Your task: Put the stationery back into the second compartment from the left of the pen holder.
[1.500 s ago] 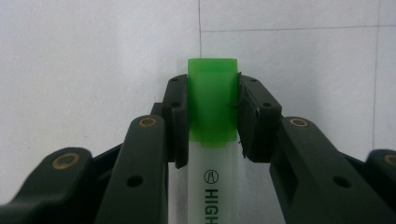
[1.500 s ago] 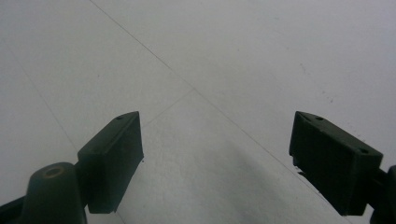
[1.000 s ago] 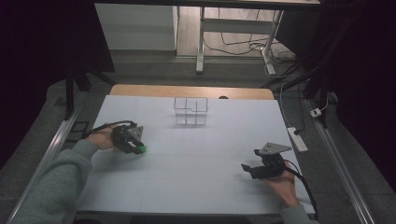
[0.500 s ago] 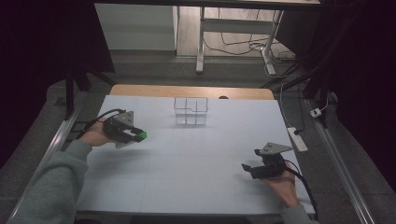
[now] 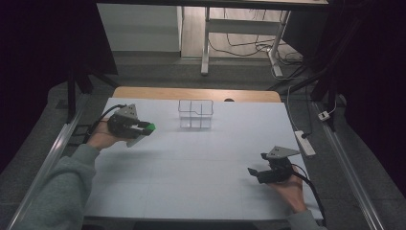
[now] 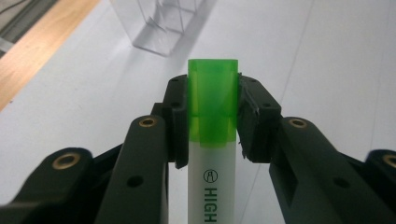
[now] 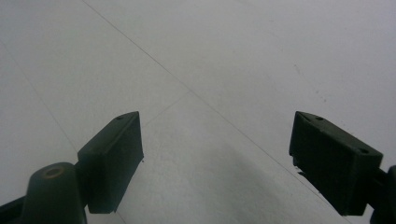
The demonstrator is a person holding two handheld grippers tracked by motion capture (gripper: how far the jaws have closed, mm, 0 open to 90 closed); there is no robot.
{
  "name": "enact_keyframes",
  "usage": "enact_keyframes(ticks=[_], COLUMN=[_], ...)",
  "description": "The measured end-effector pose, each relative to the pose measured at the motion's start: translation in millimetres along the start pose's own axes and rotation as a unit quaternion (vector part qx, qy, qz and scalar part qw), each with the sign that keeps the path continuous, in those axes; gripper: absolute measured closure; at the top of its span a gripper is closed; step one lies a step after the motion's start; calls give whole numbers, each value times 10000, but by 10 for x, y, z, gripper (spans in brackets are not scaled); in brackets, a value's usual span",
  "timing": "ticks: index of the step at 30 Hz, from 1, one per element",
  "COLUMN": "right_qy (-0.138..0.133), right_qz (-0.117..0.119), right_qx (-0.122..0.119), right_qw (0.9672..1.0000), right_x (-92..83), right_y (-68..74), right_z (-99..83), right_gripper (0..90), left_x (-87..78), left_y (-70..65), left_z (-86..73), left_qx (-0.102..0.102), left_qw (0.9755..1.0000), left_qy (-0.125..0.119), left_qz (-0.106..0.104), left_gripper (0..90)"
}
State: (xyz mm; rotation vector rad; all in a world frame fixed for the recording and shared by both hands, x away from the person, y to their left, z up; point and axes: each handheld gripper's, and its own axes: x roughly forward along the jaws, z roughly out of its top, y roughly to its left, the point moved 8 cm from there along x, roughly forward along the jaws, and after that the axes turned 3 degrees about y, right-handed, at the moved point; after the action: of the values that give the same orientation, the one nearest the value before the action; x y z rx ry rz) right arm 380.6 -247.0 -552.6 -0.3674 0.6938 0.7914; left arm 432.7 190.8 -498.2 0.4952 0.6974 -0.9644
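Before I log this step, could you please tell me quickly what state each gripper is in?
Left gripper: closed on the green-capped white highlighter pen.
Right gripper: open, nothing between its jaws.

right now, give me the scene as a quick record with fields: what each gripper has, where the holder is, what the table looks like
left gripper: shut on the highlighter, pads clamping its green cap, white barrel running back between the jaws
highlighter position: lifted off the table, cap end pointing toward the clear holder
right gripper: open, nothing between the jaws, low over the near right part of the table
clear holder: transparent, divided into compartments, standing upright at the far middle of the table, nothing visible inside
table: white sheet with a bare wooden strip along the far edge
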Motion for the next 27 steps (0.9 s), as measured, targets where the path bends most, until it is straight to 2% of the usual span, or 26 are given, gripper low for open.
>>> enact_keyframes(ticks=[7, 10, 13, 16, 22, 27], right_qy=[-16, -10, -3, -4, 9, 7], right_qz=[-3, -2, 4, 9, 23, 26], right_qx=[4, 8, -4, -2, 0, 9], right_qw=[10000, 10000, 10000, 10000, 10000, 10000], right_x=[-3, -3, 0, 1, 7, 8], right_y=[0, 0, 3, 2, 5, 4], right_z=[2, 2, -1, -2, -7, -7], right_gripper=[170, 170, 170, 170, 170, 170], left_x=[-29, -50, -67, -77, -70, -48], left_y=[66, 90, 128, 150, 165, 157], left_z=[100, 150, 190, 226, 313, 415], left_qx=[-383, -545, -726, -802, -914, -927], left_qw=[9982, 9964, 9937, 9916, 9883, 9874], left_qy=[-390, -584, -713, -857, -1087, -1179], left_qz=[251, 297, 462, 541, 552, 504], left_gripper=[669, 669, 669, 669, 669, 669])
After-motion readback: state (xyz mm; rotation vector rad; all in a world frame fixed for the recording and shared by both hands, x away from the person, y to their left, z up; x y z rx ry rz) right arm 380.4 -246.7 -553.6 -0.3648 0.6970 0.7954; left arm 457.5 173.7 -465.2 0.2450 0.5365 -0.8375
